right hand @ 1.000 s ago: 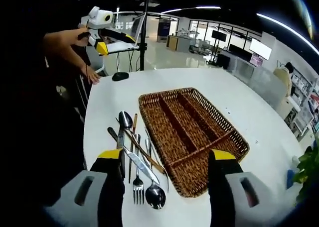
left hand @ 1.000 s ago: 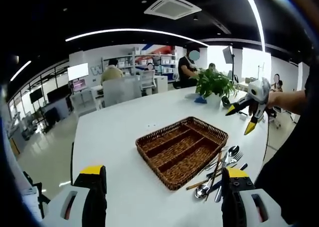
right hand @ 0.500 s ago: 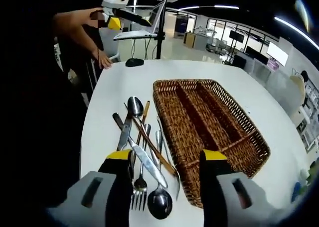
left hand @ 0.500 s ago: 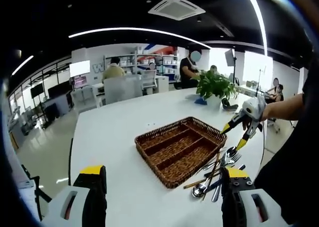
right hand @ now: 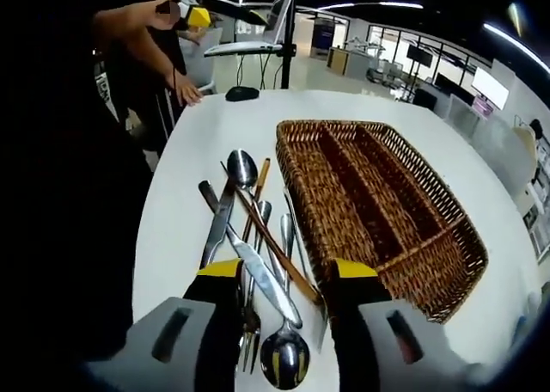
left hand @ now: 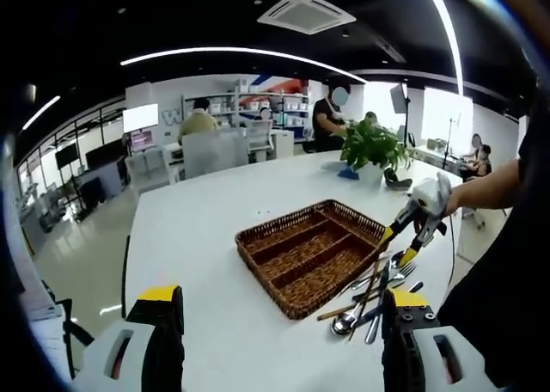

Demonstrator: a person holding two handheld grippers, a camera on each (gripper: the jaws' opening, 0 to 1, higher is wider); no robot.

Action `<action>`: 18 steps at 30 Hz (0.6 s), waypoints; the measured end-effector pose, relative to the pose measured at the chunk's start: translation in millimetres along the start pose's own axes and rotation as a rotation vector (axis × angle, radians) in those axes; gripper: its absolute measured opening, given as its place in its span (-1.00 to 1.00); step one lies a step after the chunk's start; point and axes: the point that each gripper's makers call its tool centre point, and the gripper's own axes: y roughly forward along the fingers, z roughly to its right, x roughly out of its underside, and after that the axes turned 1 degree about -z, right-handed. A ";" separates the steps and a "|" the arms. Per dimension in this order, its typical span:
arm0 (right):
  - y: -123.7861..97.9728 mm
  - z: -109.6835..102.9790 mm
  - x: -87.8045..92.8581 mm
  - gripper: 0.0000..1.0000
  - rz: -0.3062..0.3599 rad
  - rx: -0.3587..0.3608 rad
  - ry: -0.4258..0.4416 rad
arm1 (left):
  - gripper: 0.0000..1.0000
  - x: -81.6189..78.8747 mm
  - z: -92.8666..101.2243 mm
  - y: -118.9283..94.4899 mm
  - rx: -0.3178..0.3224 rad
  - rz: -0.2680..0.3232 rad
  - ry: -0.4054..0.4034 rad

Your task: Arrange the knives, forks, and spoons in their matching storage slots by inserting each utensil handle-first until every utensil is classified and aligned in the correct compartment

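An open office with shelves, desks and seated people lies behind a large white table (left hand: 198,229). In the left gripper view, the left gripper (left hand: 279,340) hangs low over the table's near edge with its jaws wide apart and nothing between them, well back from the work. A wicker tray (left hand: 311,254) with long parallel slots sits mid-table, and a pile of utensils (left hand: 374,293) lies just beside its right flank, close to the table's edge. The right gripper (left hand: 411,230) comes in from the right, held by a hand, its tips lowered over the pile. A potted plant (left hand: 371,148) stands well behind the tray, out of the way. Bare table to the left of the tray leaves plenty of room for moving.

In the right gripper view, the right gripper (right hand: 279,323) has its jaws moderately open straddling the pile, holding nothing yet; I judge it is lining up for a first pick. Knives, forks and spoons lie crossed and overlapping, a spoon (right hand: 284,355) bowl nearest the jaws and a knife (right hand: 258,276) running diagonally over the others, so lifting one piece could drag its neighbours. The tray's slots look empty, its wall almost touching the pile, leaving little gap on that side.
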 end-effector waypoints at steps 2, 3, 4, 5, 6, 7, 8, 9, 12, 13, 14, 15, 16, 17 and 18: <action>4.5 -1.7 2.3 -0.34 -0.005 -0.007 -0.007 | 1.00 1.4 -0.9 -0.8 -0.003 -0.002 0.001; 6.1 -2.2 3.3 -0.36 -0.008 -0.010 -0.006 | 1.00 1.8 -1.5 -1.2 -0.009 -0.003 0.000; 8.7 -2.8 4.7 -0.36 -0.014 -0.014 -0.005 | 1.00 2.3 -1.5 -1.8 -0.010 -0.002 -0.002; 10.1 -3.2 5.9 -0.36 -0.020 -0.016 -0.006 | 1.00 2.8 -2.2 -2.0 -0.009 -0.002 -0.005; 12.1 -3.5 6.8 -0.37 -0.026 -0.018 -0.005 | 1.00 3.8 -3.5 -2.2 -0.009 -0.002 -0.007; 12.9 -3.6 6.8 -0.38 -0.027 -0.020 -0.003 | 1.00 4.4 -3.5 -2.3 -0.010 -0.003 -0.007; 13.4 -3.5 5.9 -0.39 -0.025 -0.021 -0.002 | 1.00 5.4 -3.4 -2.4 -0.009 -0.006 -0.007; 15.0 -3.7 4.9 -0.40 -0.022 -0.024 -0.002 | 1.00 6.7 -3.7 -2.6 -0.009 -0.009 -0.007; 19.7 -2.4 6.6 -0.51 -0.033 -0.029 -0.002 | 1.00 8.4 -4.8 -3.2 -0.011 -0.011 -0.009; 21.6 -1.5 9.2 -0.54 -0.043 -0.029 0.005 | 1.00 8.0 -6.9 -3.4 -0.021 -0.009 -0.010; 23.5 -0.6 12.5 -0.56 -0.054 -0.029 0.013 | 1.00 7.6 -7.4 -3.6 -0.021 -0.007 -0.010; 24.4 -0.6 14.0 -0.58 -0.059 -0.029 0.013 | 1.00 7.5 -7.5 -3.8 -0.020 -0.006 -0.010; 24.8 -0.7 14.3 -0.59 -0.060 -0.030 0.012 | 1.00 7.2 -8.3 -4.2 -0.019 -0.004 -0.014; 25.7 -1.1 15.1 -0.60 -0.064 -0.030 0.011 | 1.00 7.3 -8.8 -4.5 -0.020 -0.004 -0.011; 25.8 -1.3 15.4 -0.61 -0.065 -0.030 0.012 | 1.00 7.5 -9.1 -4.6 -0.021 -0.006 -0.009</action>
